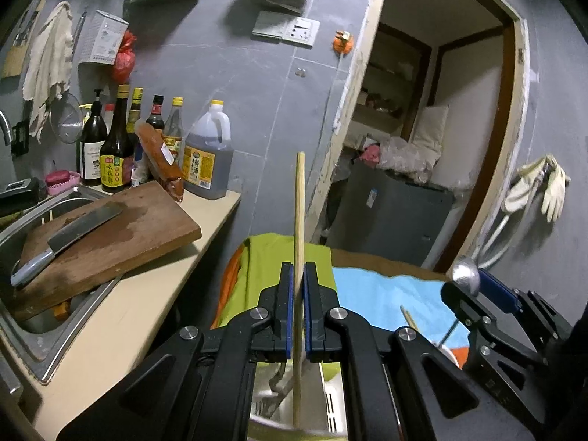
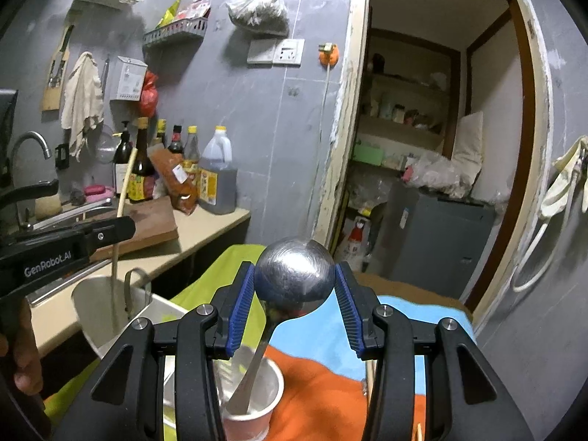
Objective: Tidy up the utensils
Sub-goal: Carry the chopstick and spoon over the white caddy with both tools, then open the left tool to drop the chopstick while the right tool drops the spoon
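Your left gripper (image 1: 298, 272) is pinched tight on a wooden chopstick (image 1: 299, 205), which stands upright between the blue pads; its lower end dips into a metal utensil holder (image 2: 106, 305) just below. Your right gripper (image 2: 295, 275) clamps the round bowl of a steel spoon (image 2: 294, 272), bowl up, handle slanting down into a paper cup (image 2: 253, 404) with a pink outside, directly under the jaws. The cup sits just right of the metal holder, and a white tray (image 2: 161, 308) lies between the two.

Using the cup as anchor: under it is a cloth in orange, lime green (image 1: 268, 257) and light blue (image 2: 323, 334) patches. Left of it runs a beige counter (image 1: 121, 316) with a wooden cutting board (image 1: 121, 228) over the sink (image 1: 22, 334), a cleaver (image 1: 70, 231) lying on the board. Behind the board stands a row of sauce bottles (image 1: 117, 143) and a big jug (image 1: 209, 158) against the grey tiled wall (image 1: 264, 110). A rag (image 1: 47, 70), shelves and a bag hang higher up. Right of and beyond the cup an open doorway (image 2: 433, 110) shows a storage room; gloves (image 1: 540, 187) hang right of it. A second chopstick tip (image 1: 408, 316) shows near the cup.
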Motion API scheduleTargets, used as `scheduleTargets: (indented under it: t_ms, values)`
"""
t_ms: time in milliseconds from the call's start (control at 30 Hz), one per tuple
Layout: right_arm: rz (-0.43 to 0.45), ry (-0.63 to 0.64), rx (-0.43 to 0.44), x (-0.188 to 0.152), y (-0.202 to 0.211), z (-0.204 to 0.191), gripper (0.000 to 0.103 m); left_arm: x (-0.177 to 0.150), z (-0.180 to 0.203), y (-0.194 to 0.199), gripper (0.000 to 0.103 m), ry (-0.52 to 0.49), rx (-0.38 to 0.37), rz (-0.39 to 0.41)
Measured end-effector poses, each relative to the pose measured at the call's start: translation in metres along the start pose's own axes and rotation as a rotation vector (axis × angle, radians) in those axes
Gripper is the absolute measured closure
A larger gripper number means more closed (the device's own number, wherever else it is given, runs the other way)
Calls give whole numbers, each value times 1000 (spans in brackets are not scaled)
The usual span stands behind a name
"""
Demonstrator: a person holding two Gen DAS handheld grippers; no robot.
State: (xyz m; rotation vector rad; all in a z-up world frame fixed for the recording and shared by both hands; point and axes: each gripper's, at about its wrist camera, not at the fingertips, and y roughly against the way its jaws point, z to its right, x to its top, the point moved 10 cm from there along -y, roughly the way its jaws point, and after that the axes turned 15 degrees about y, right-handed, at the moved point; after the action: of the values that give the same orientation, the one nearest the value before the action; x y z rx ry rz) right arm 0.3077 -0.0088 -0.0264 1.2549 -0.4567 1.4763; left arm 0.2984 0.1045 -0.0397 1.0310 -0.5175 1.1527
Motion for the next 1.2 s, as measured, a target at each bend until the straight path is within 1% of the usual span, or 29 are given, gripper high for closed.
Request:
scheduleTargets:
  t_ms: [233, 600, 700, 767, 933, 1033, 1100, 1200]
  values:
    - [-49, -41, 56, -17, 3, -9, 61, -17, 2, 2, 100, -28, -6, -69]
    - [-91, -81, 116, -29, 9, -14, 60, -28, 1, 7, 98, -4, -15, -163]
    - [-99, -94, 134, -30, 11, -14, 60, -28, 1, 9, 90, 9, -12, -171]
    - [-103, -107, 151, -31, 11, -14, 60, -27, 1, 11, 83, 18, -15, -174]
    - [-86, -116, 159, -28, 18, -12, 60, -26, 1, 17, 77, 29, -13, -179]
    - [-78, -128, 150, -25, 22, -7, 60, -23, 3, 21, 73, 32, -14, -171]
    - [-68, -143, 133, -22, 27, 0, 57, -20, 7, 24, 69, 27, -12, -160]
    - [-49, -167, 96, -18, 36, 13, 51, -16, 14, 30, 61, 17, -13, -138]
